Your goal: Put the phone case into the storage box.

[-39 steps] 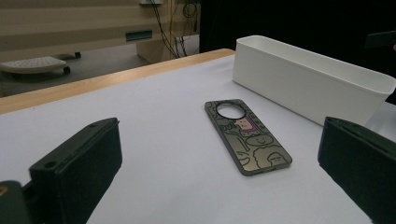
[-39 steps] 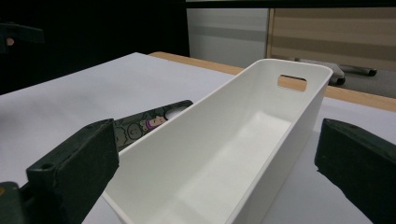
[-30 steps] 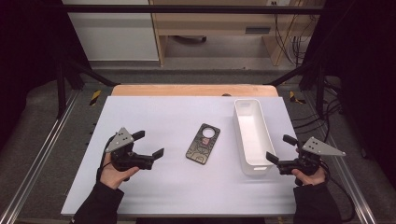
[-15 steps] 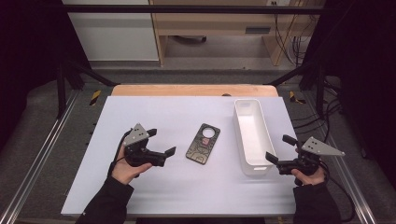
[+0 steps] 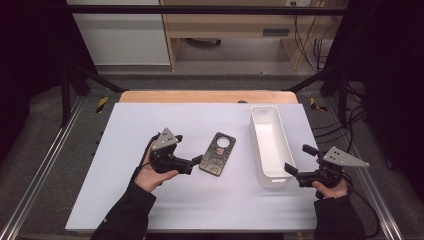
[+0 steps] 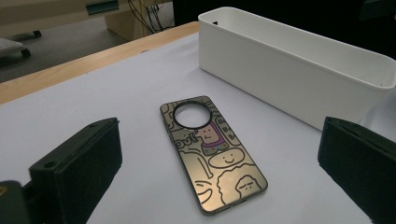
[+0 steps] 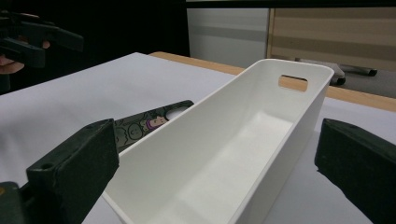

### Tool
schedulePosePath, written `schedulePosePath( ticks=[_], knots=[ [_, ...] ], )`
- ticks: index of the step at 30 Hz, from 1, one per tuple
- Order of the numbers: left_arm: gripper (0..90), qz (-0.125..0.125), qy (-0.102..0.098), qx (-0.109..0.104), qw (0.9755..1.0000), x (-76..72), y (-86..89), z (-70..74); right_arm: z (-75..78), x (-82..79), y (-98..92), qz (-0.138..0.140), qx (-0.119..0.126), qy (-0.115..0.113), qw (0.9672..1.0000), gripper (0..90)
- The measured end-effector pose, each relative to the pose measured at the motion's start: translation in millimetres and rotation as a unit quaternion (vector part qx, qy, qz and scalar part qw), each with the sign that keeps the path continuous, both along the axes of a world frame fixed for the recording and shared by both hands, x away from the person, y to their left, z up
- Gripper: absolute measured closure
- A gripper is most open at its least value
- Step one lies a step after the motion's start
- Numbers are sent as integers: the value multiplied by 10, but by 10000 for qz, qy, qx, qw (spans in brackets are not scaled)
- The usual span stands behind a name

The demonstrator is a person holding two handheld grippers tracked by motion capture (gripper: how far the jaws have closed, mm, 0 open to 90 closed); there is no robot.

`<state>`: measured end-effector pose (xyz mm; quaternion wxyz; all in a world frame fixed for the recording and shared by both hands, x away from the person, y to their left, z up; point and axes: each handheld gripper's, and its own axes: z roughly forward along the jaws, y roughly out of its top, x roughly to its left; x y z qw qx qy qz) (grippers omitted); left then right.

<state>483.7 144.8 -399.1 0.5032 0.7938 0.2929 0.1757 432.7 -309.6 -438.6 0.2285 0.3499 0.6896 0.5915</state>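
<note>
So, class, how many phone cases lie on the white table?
1: the phone case lies flat mid-table, between the left gripper and the white bin.

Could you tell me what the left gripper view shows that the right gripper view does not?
The left gripper view alone shows the whole phone case, flat on the white table, with its round camera hole and cartoon drawings. The right gripper view alone shows the inside of the white bin, its handle slot, and the left gripper far off. Both show the bin, the case and open black jaws.
</note>
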Motion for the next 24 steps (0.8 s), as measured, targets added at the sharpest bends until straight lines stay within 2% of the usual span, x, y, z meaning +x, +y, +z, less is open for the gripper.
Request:
schedulePosePath(
  ticks=[5, 12, 24],
  knots=[
    [0, -22, 40, 1, 10000, 38, -103, -9, 2, -2, -1, 4, 5, 3, 10000, 4],
    [0, -55, 146, 121, 9998, 124, -274, -48, 0, 0, -1, -2, -8, 2, 10000, 4],
    [0, -11, 288, 274, 9992, 244, -424, -130, -3, 3, 6, 13, -12, 11, 10000, 4]
  ],
)
